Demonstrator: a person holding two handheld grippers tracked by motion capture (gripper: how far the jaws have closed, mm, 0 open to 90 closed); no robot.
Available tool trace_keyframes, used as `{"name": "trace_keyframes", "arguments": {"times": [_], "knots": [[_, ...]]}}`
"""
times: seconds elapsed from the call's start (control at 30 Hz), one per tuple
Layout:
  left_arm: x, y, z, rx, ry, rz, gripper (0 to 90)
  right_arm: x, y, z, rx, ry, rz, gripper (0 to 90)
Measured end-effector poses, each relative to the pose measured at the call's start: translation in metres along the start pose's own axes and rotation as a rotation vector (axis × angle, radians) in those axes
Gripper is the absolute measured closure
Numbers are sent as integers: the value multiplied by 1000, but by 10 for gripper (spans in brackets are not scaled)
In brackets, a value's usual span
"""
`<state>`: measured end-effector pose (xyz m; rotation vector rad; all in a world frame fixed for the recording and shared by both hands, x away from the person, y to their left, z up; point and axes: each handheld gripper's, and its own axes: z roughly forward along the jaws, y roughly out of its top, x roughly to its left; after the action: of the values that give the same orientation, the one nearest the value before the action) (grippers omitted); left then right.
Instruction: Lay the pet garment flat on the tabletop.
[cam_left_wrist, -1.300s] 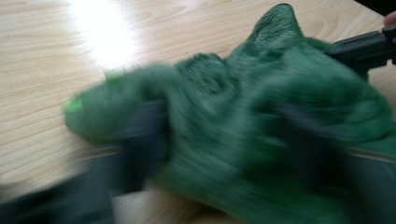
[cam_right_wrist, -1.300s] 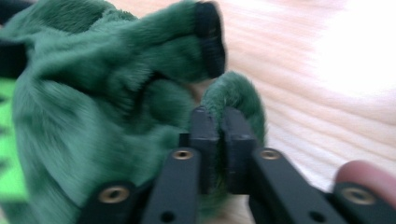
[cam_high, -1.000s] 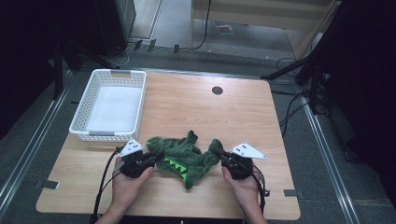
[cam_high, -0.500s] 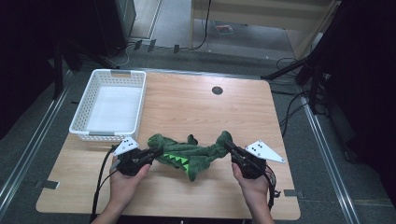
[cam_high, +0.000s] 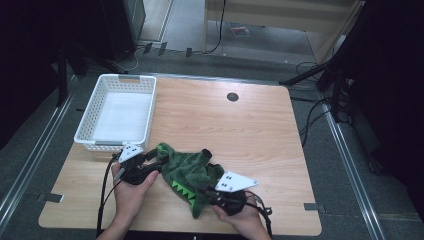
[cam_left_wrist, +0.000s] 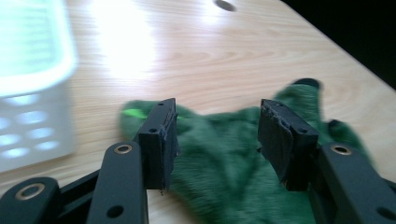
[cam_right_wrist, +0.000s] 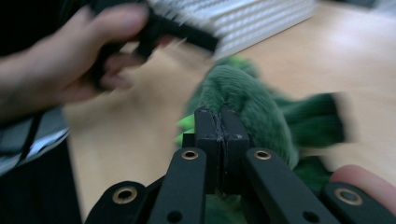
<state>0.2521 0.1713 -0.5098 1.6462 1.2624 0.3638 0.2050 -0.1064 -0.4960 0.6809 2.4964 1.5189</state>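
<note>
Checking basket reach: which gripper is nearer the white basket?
Left. The left gripper sits just below the white basket's near rim, at the green plush's left end; the right gripper is farther off, across the plush.

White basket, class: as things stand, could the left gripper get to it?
Probably yes. The left gripper, whose jaws have just been opening over the green plush toy, sits right beside the white basket, with nothing between them.

Wooden desk standing on grey floor, small dark hole near far edge. Black cables lying beside it. Light shining on wood. Room sides staying dark.
</note>
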Motion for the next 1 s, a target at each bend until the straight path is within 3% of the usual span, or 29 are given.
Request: {"name": "trace_keyframes", "arguments": {"times": [0.03,0.07,0.13,0.2,0.23,0.27,0.3,0.37,0.5,0.57,0.63,0.7,0.73,0.77,0.8,0.83,0.9,0.93,0.97,1.0], "knots": [[-7,2,7,34,-59,22,490,6,-2,4,18,19,-11,895],[-7,2,7,34,-59,22,489,12,-4,8,38,30,-21,891],[-16,3,20,93,-118,47,487,19,-9,11,66,44,-35,856],[-18,3,25,111,-128,56,484,21,-11,11,71,51,-27,807],[-24,5,34,129,-146,67,476,18,-14,8,79,101,-4,671],[-24,5,34,129,-146,67,472,18,-14,8,79,101,-4,671],[-33,8,42,145,-174,82,463,16,-16,1,53,130,-6,590],[-44,12,48,160,-189,117,437,14,-17,-7,38,159,6,566],[-59,16,66,232,-170,168,376,15,-21,-18,39,213,-16,526],[-60,13,75,243,-147,184,455,12,-21,-23,22,233,-13,508],[-59,9,79,249,-162,188,696,6,-19,-30,-6,236,-4,492],[-57,8,78,249,-164,187,846,1,-18,-34,-24,238,7,492],[-53,8,73,229,-184,178,869,-11,-18,-43,-69,222,33,492],[-53,8,73,229,-184,178,879,-11,-18,-43,-69,222,33,492],[-50,10,64,194,-201,175,884,-28,-18,-51,-112,154,89,495],[-48,12,59,168,-214,170,886,-38,-18,-51,-112,75,122,507],[-46,13,49,129,-241,170,888,-58,-19,-42,-48,-134,184,508],[-44,14,44,110,-261,169,889,-68,-20,-34,-13,-211,216,511],[-43,13,39,95,-277,170,889,-77,-23,-24,20,-237,257,511],[-42,12,35,83,-283,173,890,-83,-25,-14,45,-233,293,521]]}}
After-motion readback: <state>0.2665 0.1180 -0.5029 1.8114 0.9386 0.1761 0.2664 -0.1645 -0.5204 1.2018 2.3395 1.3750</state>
